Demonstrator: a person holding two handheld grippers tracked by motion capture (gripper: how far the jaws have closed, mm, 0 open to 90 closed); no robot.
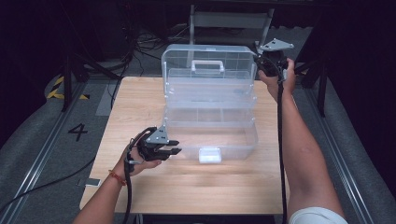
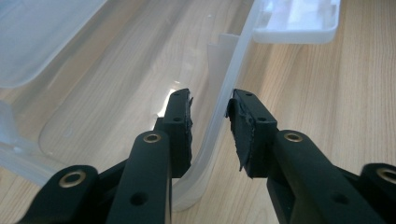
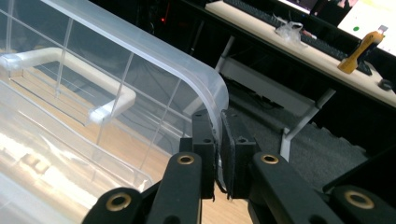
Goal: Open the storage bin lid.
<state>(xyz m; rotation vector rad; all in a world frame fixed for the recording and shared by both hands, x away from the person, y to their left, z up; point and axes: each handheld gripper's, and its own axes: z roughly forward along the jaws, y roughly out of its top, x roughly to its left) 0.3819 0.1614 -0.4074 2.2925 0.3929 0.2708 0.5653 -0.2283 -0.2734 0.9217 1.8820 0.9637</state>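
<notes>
A clear plastic toolbox (image 1: 210,140) stands open in the middle of the wooden table (image 1: 187,186). Its lid (image 1: 210,55), with a white handle (image 1: 207,66), is raised upright and tiered trays are stepped back above the base. My left gripper (image 1: 170,150) is at the base's front left corner. In the left gripper view it (image 2: 211,100) is open, one jaw inside and one outside the base wall (image 2: 219,123). My right gripper (image 1: 265,59) is at the lid's top right corner, shut (image 3: 217,119) on the lid rim (image 3: 187,60).
A white latch (image 1: 209,155) hangs at the base's front. A metal frame (image 1: 229,21) and floor cables lie behind the table. A "4" mark (image 1: 78,131) is on the floor at left. A desk with an orange object (image 3: 359,51) stands farther off.
</notes>
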